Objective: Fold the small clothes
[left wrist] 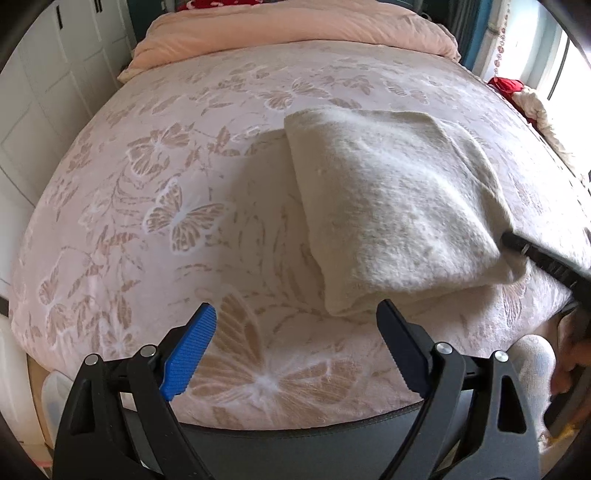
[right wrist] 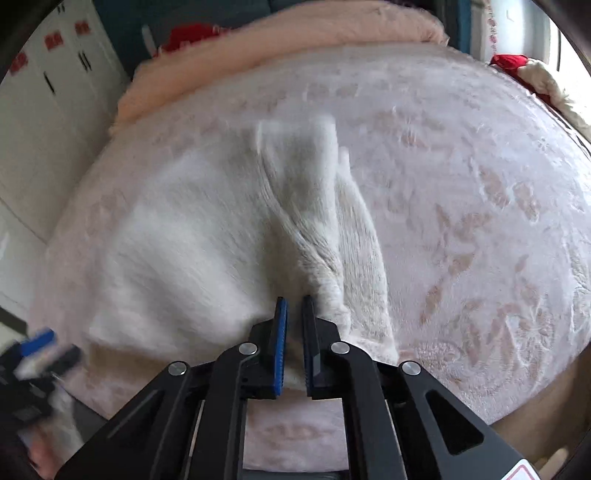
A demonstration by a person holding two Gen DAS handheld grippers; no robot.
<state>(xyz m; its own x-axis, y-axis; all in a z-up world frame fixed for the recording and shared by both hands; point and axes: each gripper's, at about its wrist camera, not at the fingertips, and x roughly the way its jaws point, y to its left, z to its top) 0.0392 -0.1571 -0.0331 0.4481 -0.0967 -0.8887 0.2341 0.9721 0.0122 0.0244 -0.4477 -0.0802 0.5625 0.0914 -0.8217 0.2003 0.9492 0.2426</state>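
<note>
A fluffy cream-white garment (left wrist: 399, 206) lies folded on the pink butterfly-patterned bed cover (left wrist: 155, 192). My left gripper (left wrist: 295, 321) is open and empty, just in front of the garment's near edge. My right gripper (right wrist: 293, 314) is shut on the garment's near right edge (right wrist: 325, 295) and lifts it into a ridge; the rest of the garment (right wrist: 192, 251) spreads to the left. The right gripper's fingers (left wrist: 517, 242) reach the garment's right corner in the left wrist view. The left gripper (right wrist: 40, 350) shows blurred at the lower left of the right wrist view.
A peach duvet (left wrist: 295, 26) is bunched at the head of the bed. White cupboards (left wrist: 48, 74) stand along the left. Red and cream clothes (left wrist: 517, 96) lie at the bed's right edge by the window. The bed's front edge (left wrist: 295, 428) is just below the left gripper.
</note>
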